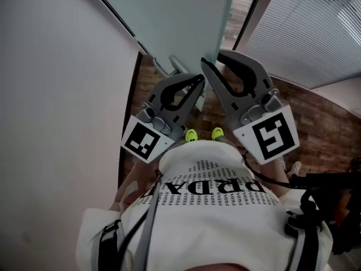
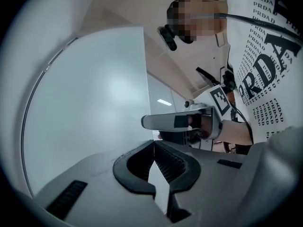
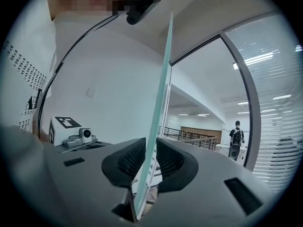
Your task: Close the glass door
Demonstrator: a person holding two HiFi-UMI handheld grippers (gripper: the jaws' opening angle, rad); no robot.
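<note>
My right tool (image 3: pixel 150 144) pinched the free edge of the glass door (image 1: pixel 169 10), which stood ajar. My left tool (image 2: pixel 152 144) sat pressed together, empty, near the handle (image 2: pixel 165 122). Swinging it shut, I judged, needed steady guidance.

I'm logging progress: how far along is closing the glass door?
Done: the right gripper looks closed on the free edge of the glass door. In hand: that grip, ready to move the door. The left gripper, jaws together and empty, sits by the door handle. Left: the closing itself, since open hallway shows between the door's edge and the grey frame.
</note>
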